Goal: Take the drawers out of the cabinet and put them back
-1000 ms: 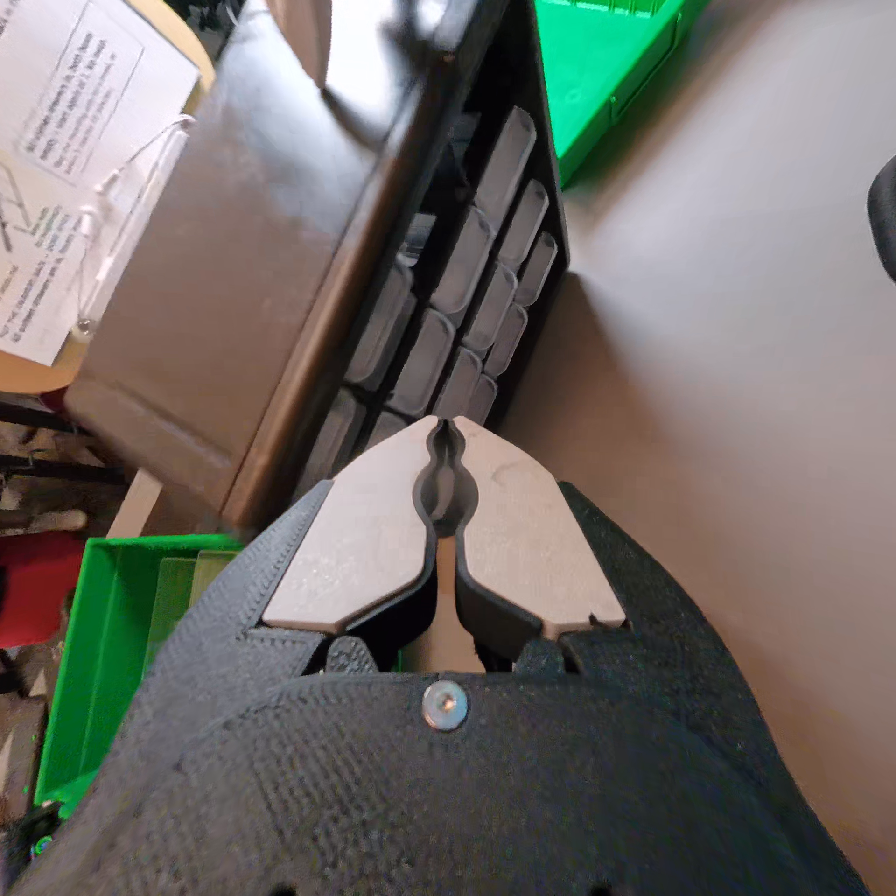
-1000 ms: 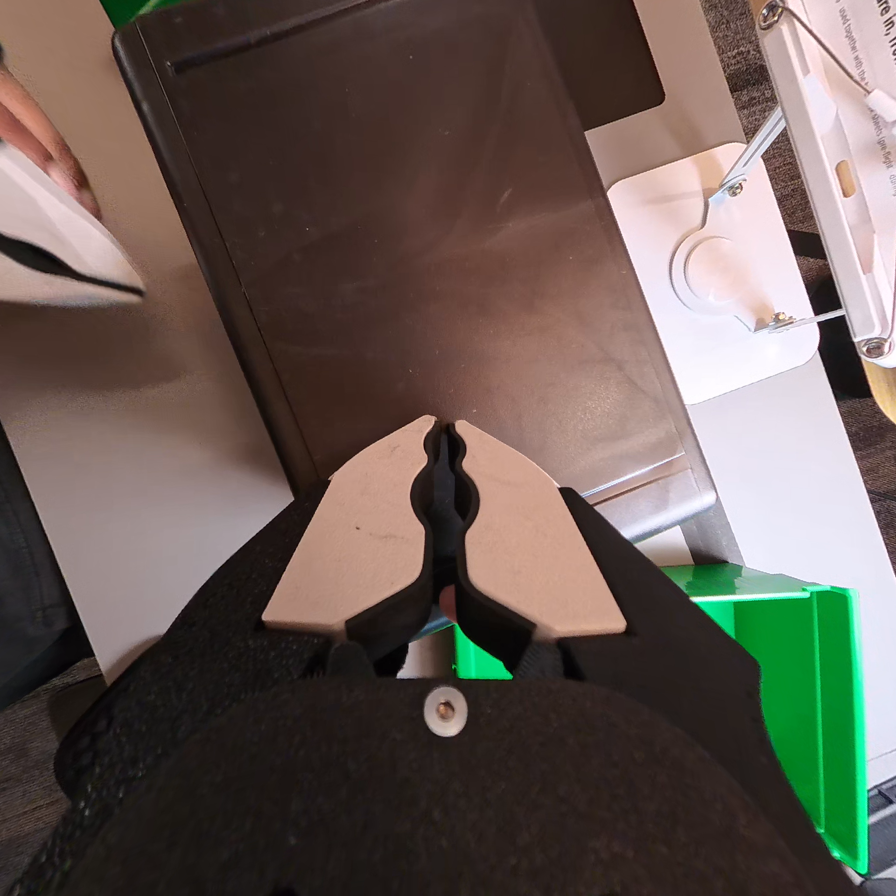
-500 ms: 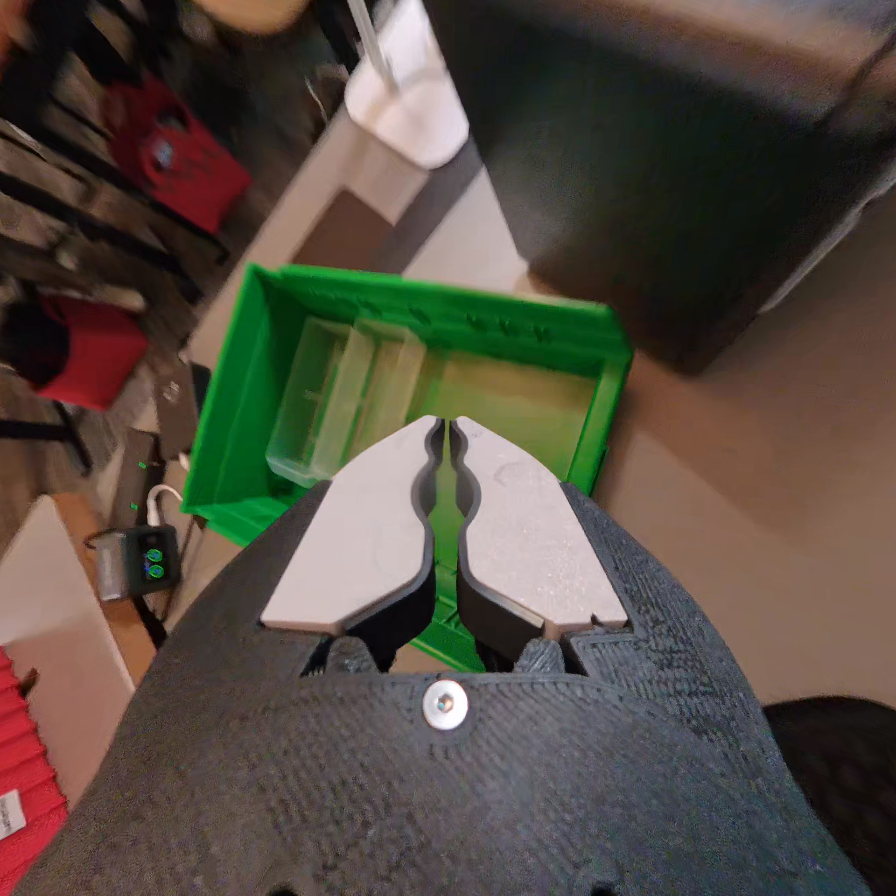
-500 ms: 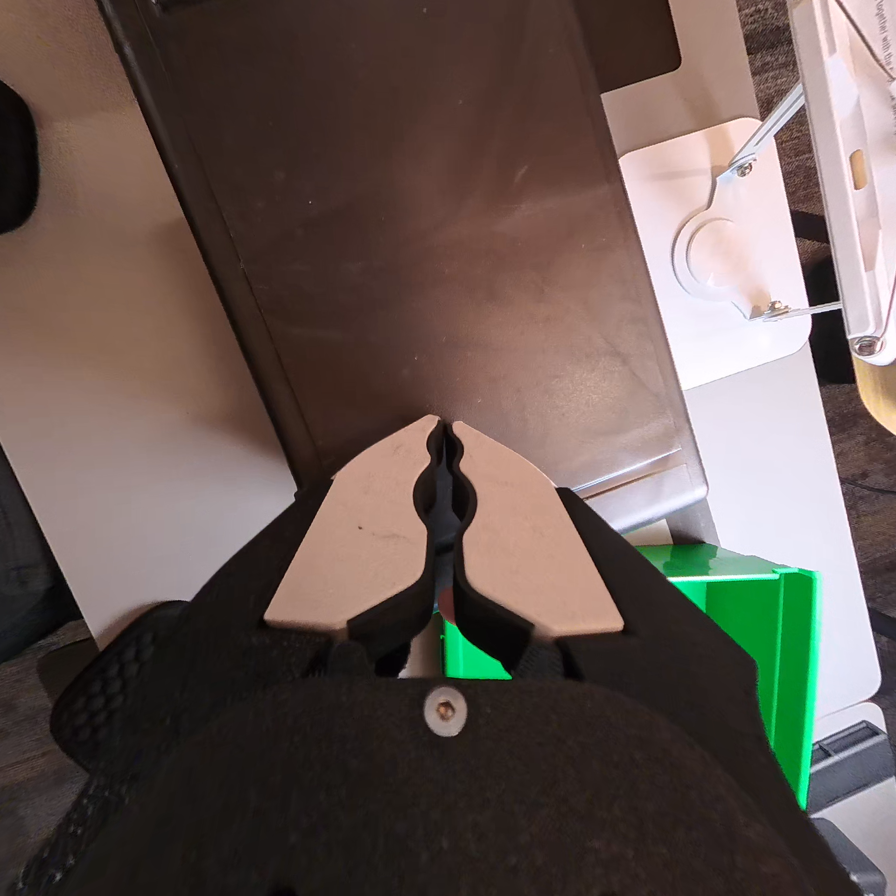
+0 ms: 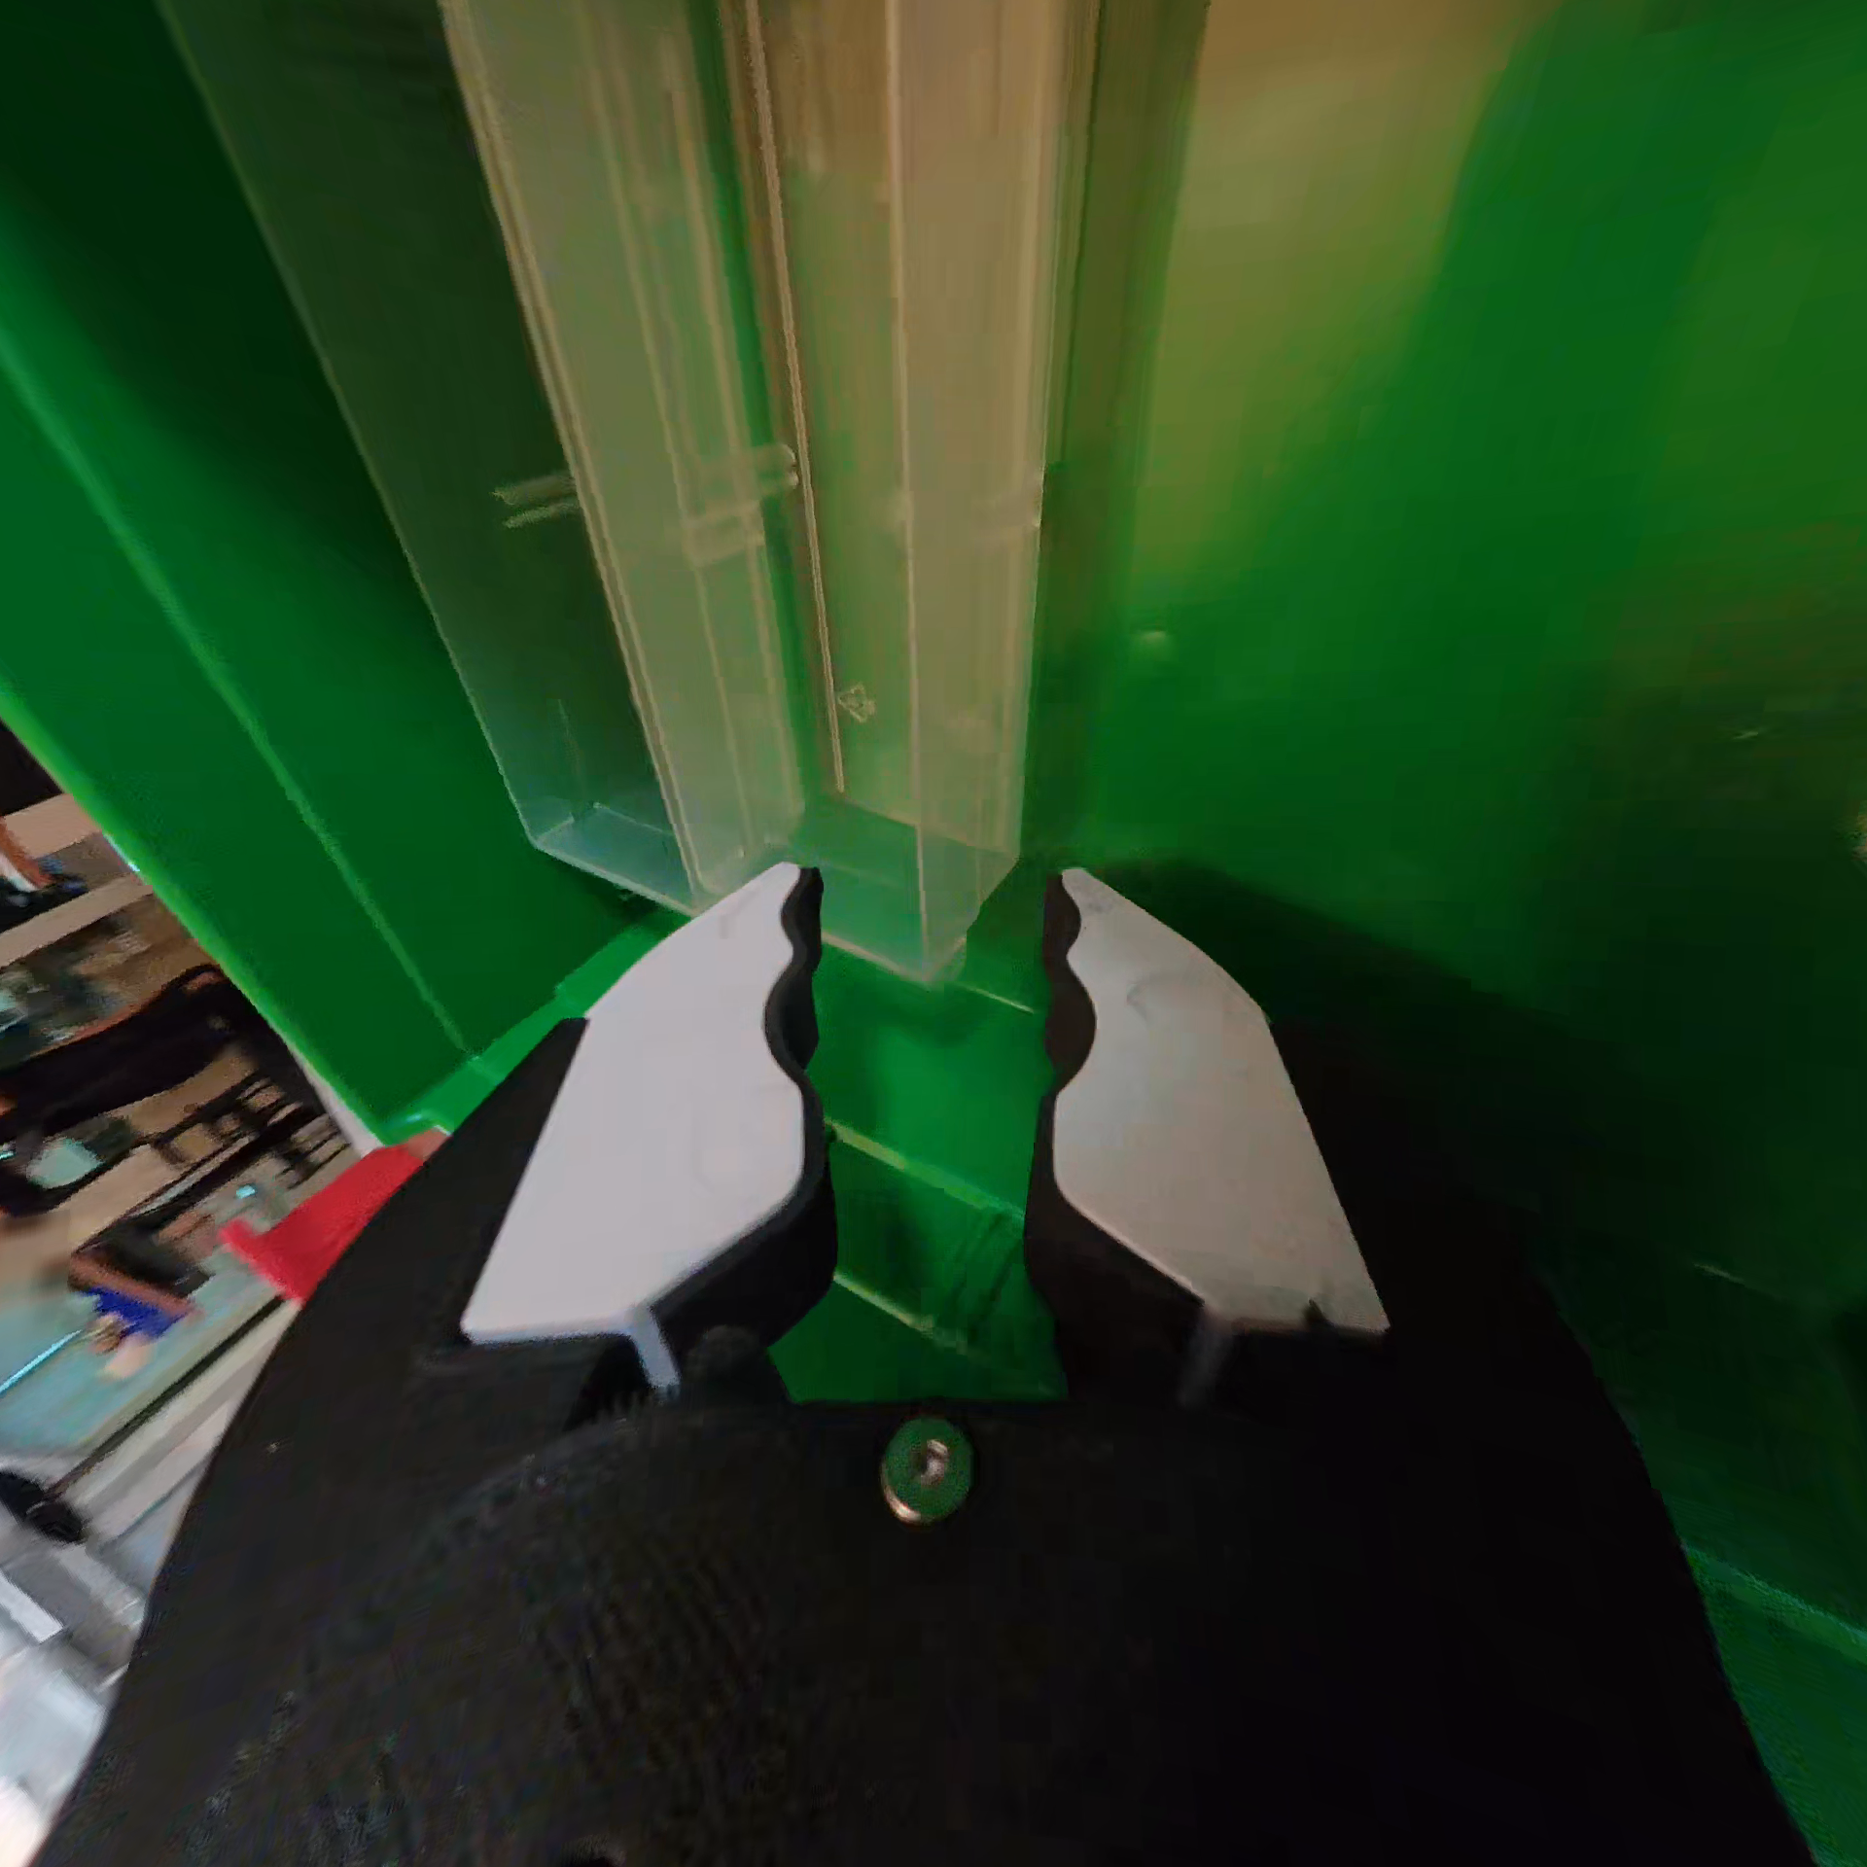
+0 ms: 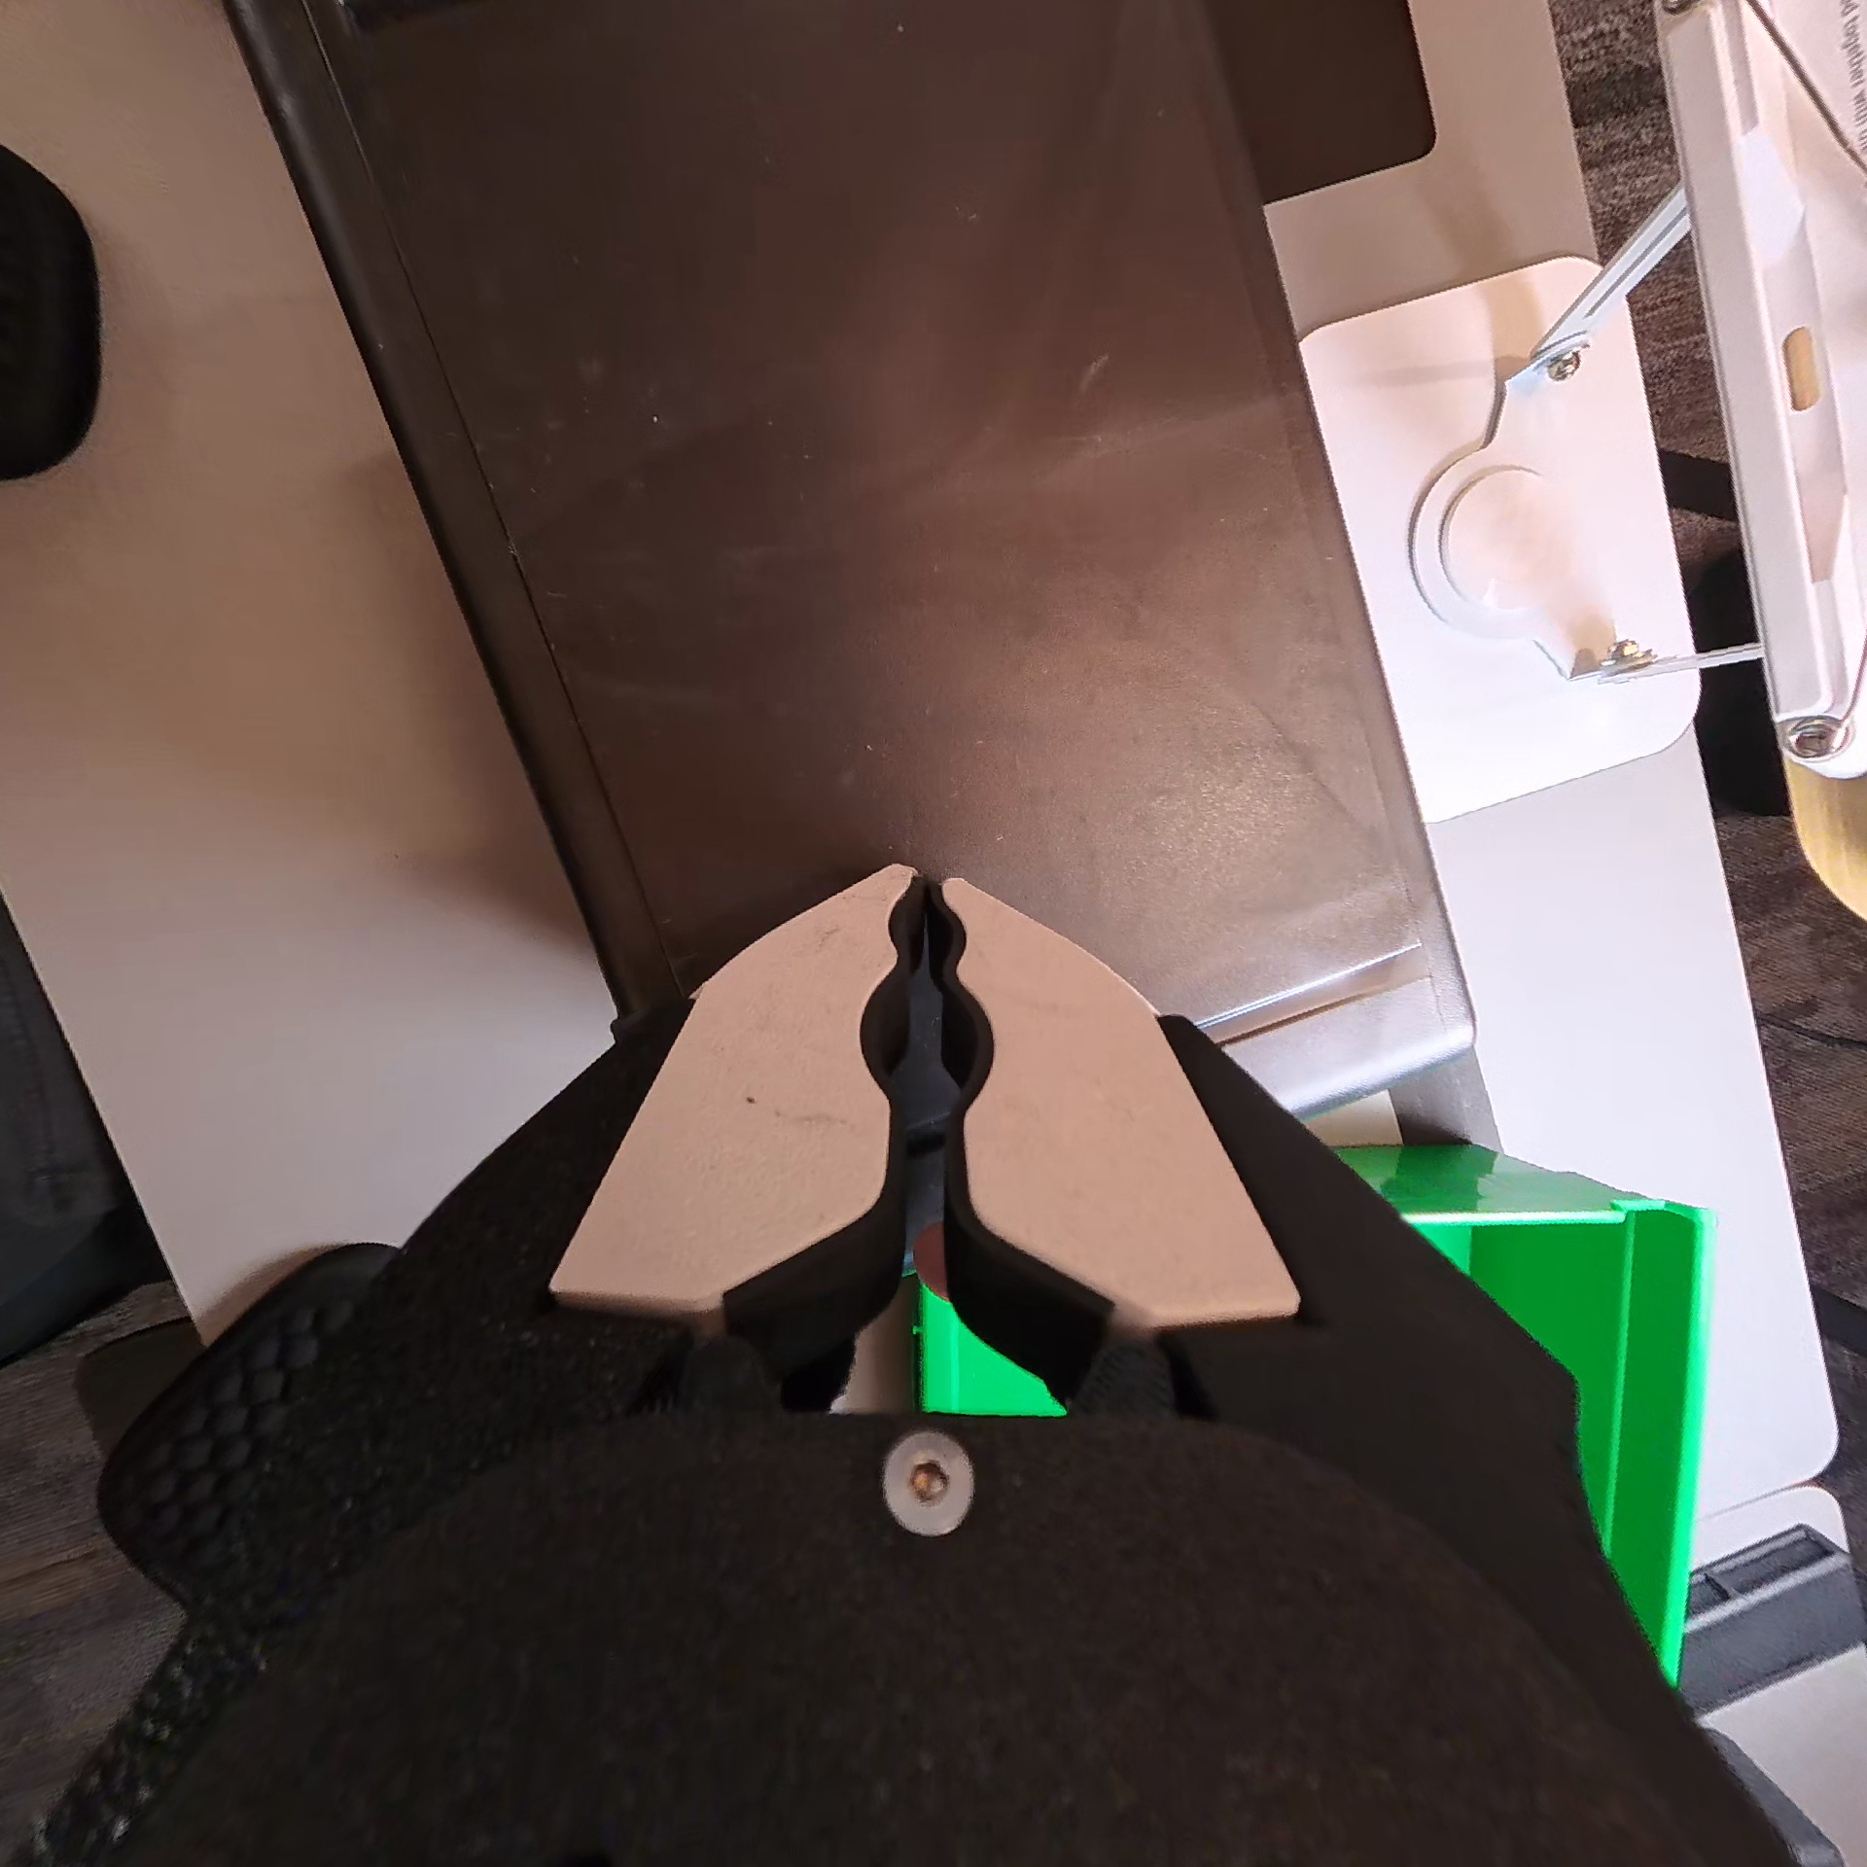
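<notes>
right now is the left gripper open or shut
Open. The left gripper has a wide gap between its fingers, lined up on the end of a clear drawer lying in the green bin.

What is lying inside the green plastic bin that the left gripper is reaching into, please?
Two clear plastic drawers lie side by side against one wall of the green plastic bin. The open left gripper covers the bin's near part, so anything there is hidden.

Two clear drawers (image 5: 768,485) side by side in one green bin (image 5: 1414,606). One dark cabinet (image 6: 909,505), one white stand (image 6: 1515,566), one green bin (image 6: 1576,1344) in the right wrist view. Two grippers: left (image 5: 929,889), right (image 6: 924,889).
</notes>
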